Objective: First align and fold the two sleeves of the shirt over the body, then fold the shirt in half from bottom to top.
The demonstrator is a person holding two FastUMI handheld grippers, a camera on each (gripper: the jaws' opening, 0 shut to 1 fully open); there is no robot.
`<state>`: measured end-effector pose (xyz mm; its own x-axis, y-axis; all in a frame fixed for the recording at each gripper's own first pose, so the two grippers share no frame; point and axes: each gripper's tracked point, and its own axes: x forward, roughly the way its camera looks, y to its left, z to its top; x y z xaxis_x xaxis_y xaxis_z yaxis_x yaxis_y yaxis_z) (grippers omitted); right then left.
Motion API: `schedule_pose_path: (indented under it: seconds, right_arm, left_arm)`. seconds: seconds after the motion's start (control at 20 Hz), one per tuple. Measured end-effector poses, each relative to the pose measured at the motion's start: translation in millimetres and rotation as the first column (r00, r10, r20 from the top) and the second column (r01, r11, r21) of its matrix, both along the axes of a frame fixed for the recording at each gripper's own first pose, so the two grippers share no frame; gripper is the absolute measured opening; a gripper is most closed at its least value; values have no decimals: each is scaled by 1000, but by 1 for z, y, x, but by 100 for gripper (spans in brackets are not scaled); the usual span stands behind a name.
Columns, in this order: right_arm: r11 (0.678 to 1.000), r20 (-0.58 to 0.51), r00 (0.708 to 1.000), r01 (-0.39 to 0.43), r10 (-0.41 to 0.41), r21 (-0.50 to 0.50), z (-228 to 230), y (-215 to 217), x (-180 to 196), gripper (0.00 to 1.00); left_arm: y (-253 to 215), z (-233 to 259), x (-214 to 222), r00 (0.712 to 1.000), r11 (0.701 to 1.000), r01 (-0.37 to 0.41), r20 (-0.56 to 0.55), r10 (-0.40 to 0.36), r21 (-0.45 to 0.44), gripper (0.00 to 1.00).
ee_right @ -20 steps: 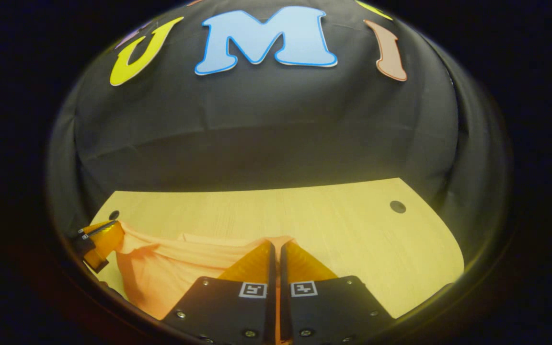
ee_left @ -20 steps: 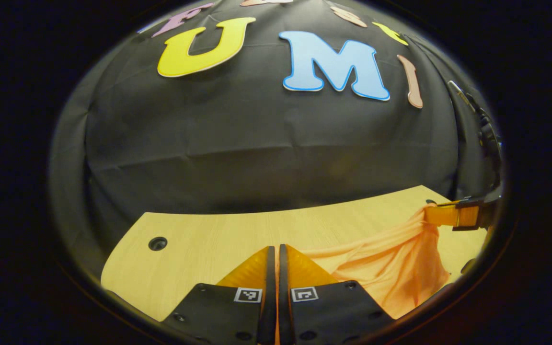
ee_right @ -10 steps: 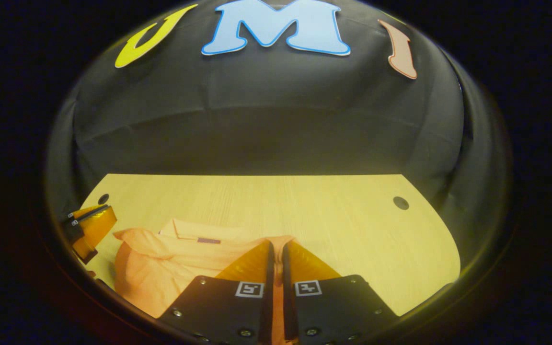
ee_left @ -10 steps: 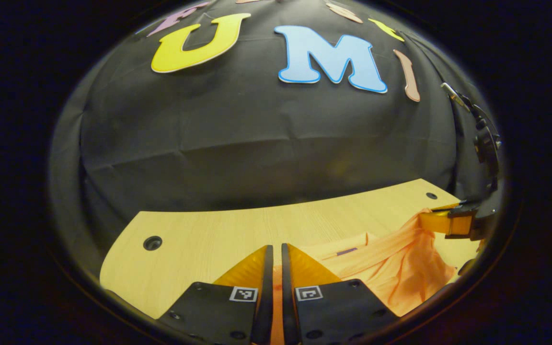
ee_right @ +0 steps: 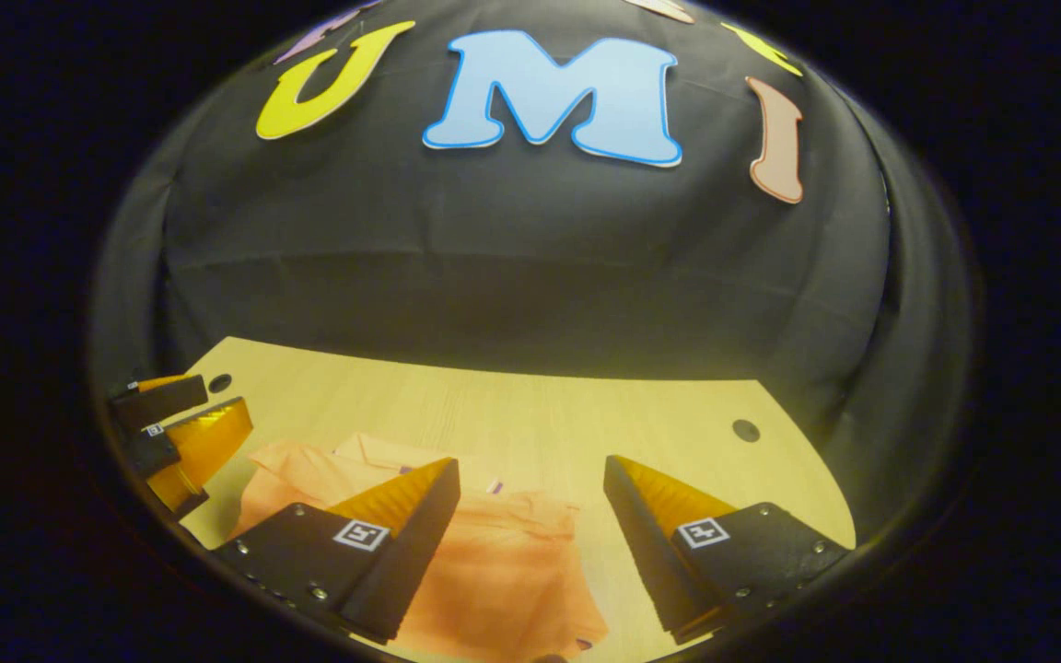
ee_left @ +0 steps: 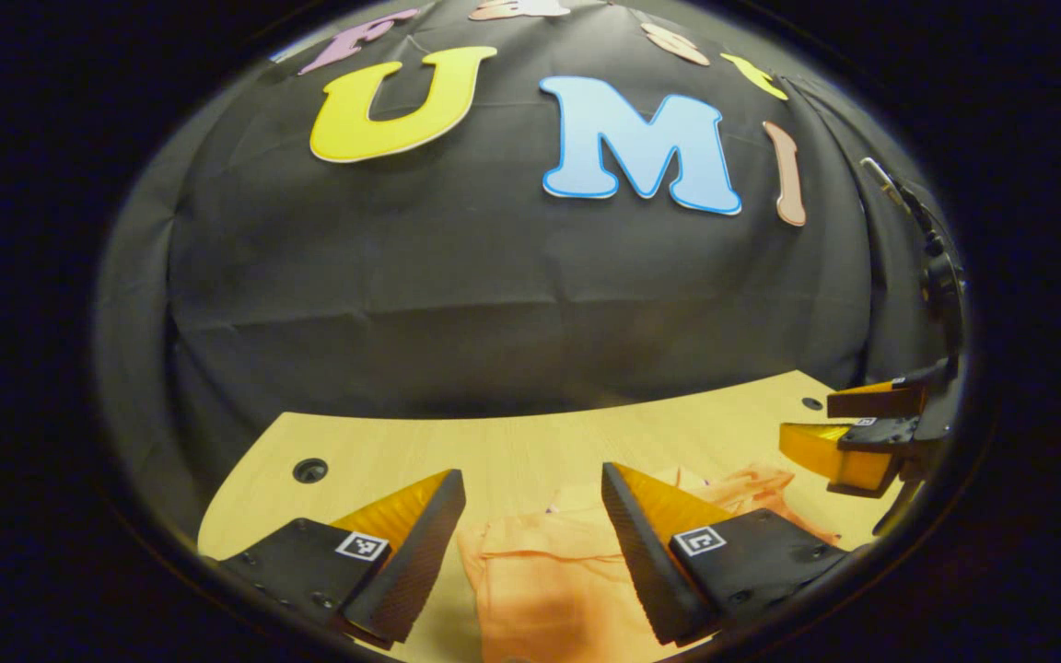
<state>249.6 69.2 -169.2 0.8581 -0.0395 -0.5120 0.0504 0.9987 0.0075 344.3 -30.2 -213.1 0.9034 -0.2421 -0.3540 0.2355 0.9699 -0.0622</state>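
A: Where was the shirt [ee_left: 540, 571]?

B: It lay on the table [ee_left: 512, 451], folded into a compact bundle, below and between both tools. In the right gripper view it sat under the right gripper [ee_right: 530, 483], reaching toward the near edge.

A: And the fingers?

B: Both pairs were spread wide with nothing between them. The left gripper [ee_left: 533, 493] hung over the cloth, not touching it as far as I could tell. The right one also appeared at the right edge of the left gripper view, parted too.

A: What could have gone wrong from there?

B: I judged the top layer was loose. A finger dragging across it on the way out could have peeled the fold back, or skewed the edges. The cloth looked thin, so it would slide easily on the smooth wood.

A: Which way did it point?

B: The collar end faced the far wall [ee_right: 530, 276], the folded edge nearer the person. I couldn't tell the long axis for certain; it seemed to run near to far.
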Motion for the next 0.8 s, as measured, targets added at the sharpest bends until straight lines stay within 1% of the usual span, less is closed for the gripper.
schedule_pose_path:
  seconds: [0.1, 0.3, 0.6, 0.8]
  right_arm:
    - [1000, 28, 999, -16, 16, -22, 14, -3, -7, 96]
    - [998, 88, 995, -43, 46, -41, 44, -7, -25, 96]
    - [998, 184, 980, -68, 70, -15, 91, -7, -57, 96]
    - [995, 233, 968, -98, 97, -6, 114, -9, -82, 96]
  left_arm:
    - [-1, 13, -8, 1000, 1000, -5, 24, 5, -4, 97]
    - [-7, 43, -29, 997, 1000, -14, 76, 16, -25, 96]
    - [-12, 101, -68, 984, 999, -25, 177, 30, -32, 96]
    - [-14, 137, -97, 972, 997, -52, 228, 62, -49, 96]
